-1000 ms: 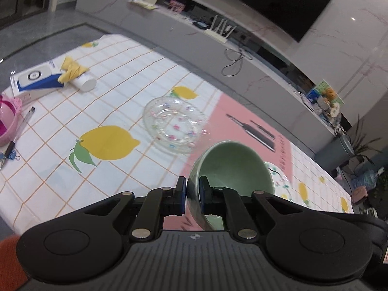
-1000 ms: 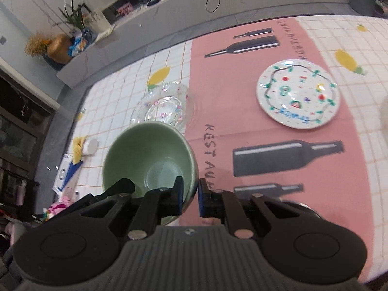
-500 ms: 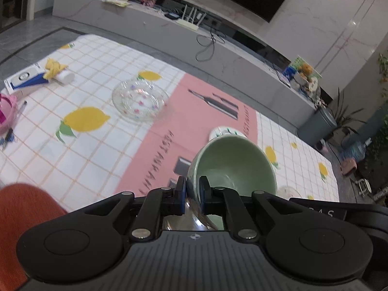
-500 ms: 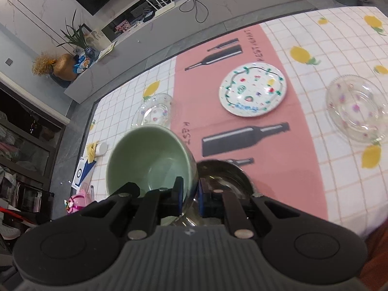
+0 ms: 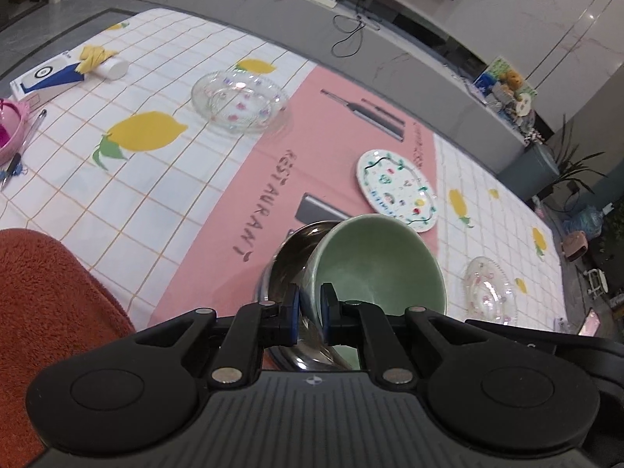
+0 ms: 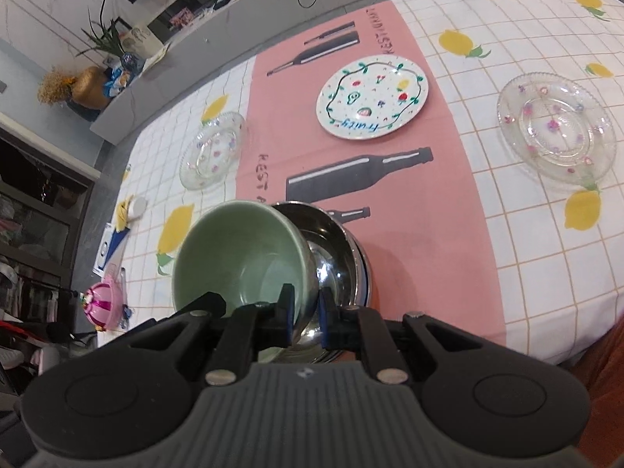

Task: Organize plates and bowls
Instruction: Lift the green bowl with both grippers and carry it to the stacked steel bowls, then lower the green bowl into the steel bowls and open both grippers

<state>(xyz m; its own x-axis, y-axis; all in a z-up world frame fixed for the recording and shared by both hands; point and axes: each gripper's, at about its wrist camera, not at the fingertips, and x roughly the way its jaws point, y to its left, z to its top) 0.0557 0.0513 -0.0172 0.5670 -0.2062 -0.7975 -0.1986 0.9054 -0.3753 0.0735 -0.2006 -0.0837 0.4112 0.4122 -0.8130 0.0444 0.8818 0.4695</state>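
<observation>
My left gripper (image 5: pixel 310 310) and my right gripper (image 6: pixel 305 314) are both shut on the rim of one green bowl (image 5: pixel 374 269), from opposite sides. The bowl is tilted and hangs just over a steel bowl (image 5: pixel 290 261) on the pink strip near the table's front edge; I cannot tell whether they touch. In the right wrist view the green bowl (image 6: pixel 241 257) overlaps the left part of the steel bowl (image 6: pixel 339 249). A white painted plate (image 6: pixel 372 97) lies beyond. Two clear glass plates lie apart, one at the left (image 6: pixel 212 150), one at the right (image 6: pixel 553 126).
The table wears a lemon-print cloth (image 5: pixel 148 179). At its left end lie a blue-and-white box (image 5: pixel 45 78), a white tube (image 5: pixel 111 68), a pen (image 5: pixel 23 146) and a pink container (image 5: pixel 9 128). An orange fabric (image 5: pixel 43 292) is at the near left. A grey cabinet (image 5: pixel 390 43) runs behind.
Both grippers have carried the green bowl rightward and down toward the steel bowl. The bowl now hangs lower and overlaps the steel bowl's rim.
</observation>
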